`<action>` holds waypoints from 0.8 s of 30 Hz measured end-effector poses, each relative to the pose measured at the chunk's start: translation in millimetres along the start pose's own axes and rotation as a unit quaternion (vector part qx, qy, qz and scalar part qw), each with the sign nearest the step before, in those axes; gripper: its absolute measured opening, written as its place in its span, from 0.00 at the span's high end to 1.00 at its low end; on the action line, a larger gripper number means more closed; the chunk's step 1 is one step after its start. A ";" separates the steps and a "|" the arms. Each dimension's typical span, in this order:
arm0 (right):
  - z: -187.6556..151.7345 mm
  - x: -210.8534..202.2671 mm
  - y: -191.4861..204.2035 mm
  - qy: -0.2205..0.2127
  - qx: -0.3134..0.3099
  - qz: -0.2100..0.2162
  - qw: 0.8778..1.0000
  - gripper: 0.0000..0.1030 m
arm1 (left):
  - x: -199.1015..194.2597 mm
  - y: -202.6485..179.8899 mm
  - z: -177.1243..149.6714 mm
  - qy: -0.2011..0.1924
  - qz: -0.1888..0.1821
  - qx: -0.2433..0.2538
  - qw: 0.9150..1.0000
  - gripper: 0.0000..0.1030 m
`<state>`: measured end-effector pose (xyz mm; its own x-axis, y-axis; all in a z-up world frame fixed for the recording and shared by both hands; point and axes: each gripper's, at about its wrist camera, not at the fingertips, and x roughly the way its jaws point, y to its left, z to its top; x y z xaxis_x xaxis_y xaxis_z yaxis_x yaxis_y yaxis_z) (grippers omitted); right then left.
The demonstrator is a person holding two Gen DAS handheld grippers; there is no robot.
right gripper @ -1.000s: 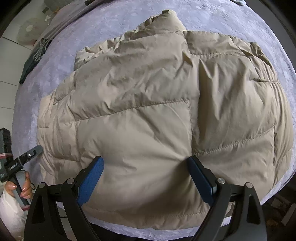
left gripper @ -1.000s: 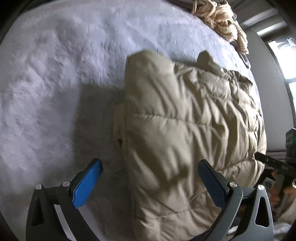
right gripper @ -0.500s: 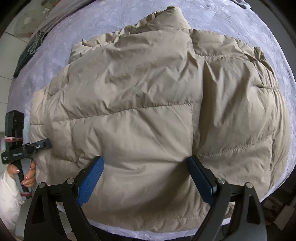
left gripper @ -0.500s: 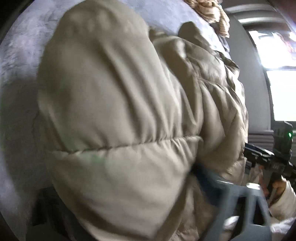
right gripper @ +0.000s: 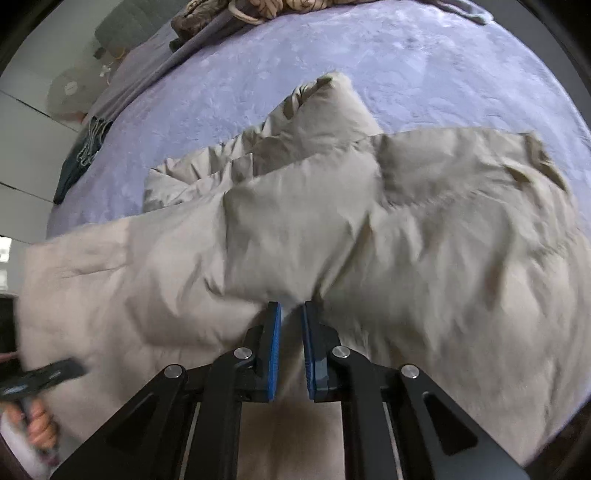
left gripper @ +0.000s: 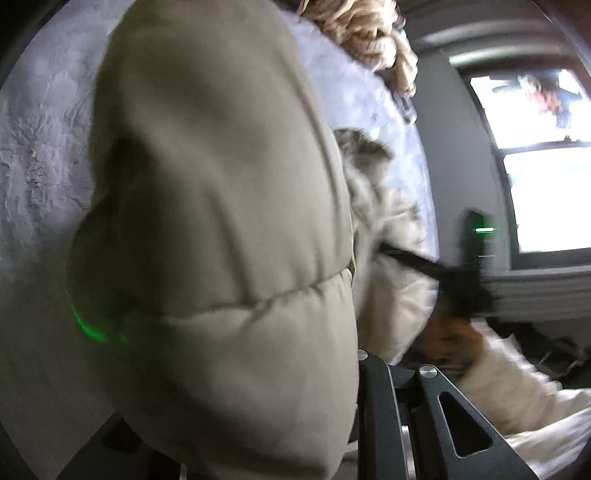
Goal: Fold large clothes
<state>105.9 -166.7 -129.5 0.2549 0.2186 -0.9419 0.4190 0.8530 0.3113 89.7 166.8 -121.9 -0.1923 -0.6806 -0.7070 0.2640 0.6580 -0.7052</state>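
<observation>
A beige puffer jacket (right gripper: pixel 332 229) lies on a lavender bed cover (right gripper: pixel 406 66). My right gripper (right gripper: pixel 291 314) is shut on the jacket's near hem, with fabric pinched between the blue pads (right gripper: pixel 275 350). In the left wrist view the jacket (left gripper: pixel 221 221) bulges right in front of the camera and hides the left gripper's fingertips; only its right black finger frame (left gripper: pixel 406 413) shows. The left gripper also shows at the left edge of the right wrist view (right gripper: pixel 44 376), at the jacket's left edge.
A pile of beige knitted cloth (left gripper: pixel 369 33) lies at the far edge of the bed. A dark garment (right gripper: pixel 81 155) hangs off the bed's left side. More bedding (right gripper: pixel 258 7) is heaped at the back. A window (left gripper: pixel 546 166) is to the right.
My right gripper has closed on the jacket's near hem and lifted it. The left gripper has pushed into the jacket's left edge, and fabric now fills its view.
</observation>
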 end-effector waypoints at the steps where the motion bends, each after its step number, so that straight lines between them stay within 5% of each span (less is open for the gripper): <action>1: 3.9 8.1 -2.2 0.002 0.001 0.005 1.000 0.88 | -2.4 -15.3 -1.0 -0.007 -0.005 -0.005 1.000 0.78; 7: 24.5 40.1 -19.6 0.021 0.018 0.045 0.999 0.92 | 11.0 -113.4 0.8 -0.023 0.005 0.002 1.000 0.78; 13: 31.0 54.5 -40.6 0.045 0.041 0.101 0.993 0.96 | 64.3 -190.5 11.0 -0.004 0.070 0.028 0.997 0.77; 19: 22.5 4.1 -94.2 0.034 0.085 0.161 0.983 0.92 | 106.7 -236.5 19.1 0.021 0.087 0.058 0.994 0.76; 24: -12.9 -46.6 -159.8 -0.008 0.133 0.175 0.975 0.91 | 170.9 -253.2 33.2 0.081 0.050 0.059 0.994 0.46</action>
<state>15.9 -307.0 -136.9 0.4350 0.4656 -0.7707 0.5150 0.5735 0.6371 21.3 -126.9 -62.4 -0.3062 -0.5460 -0.7798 0.3967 0.6714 -0.6259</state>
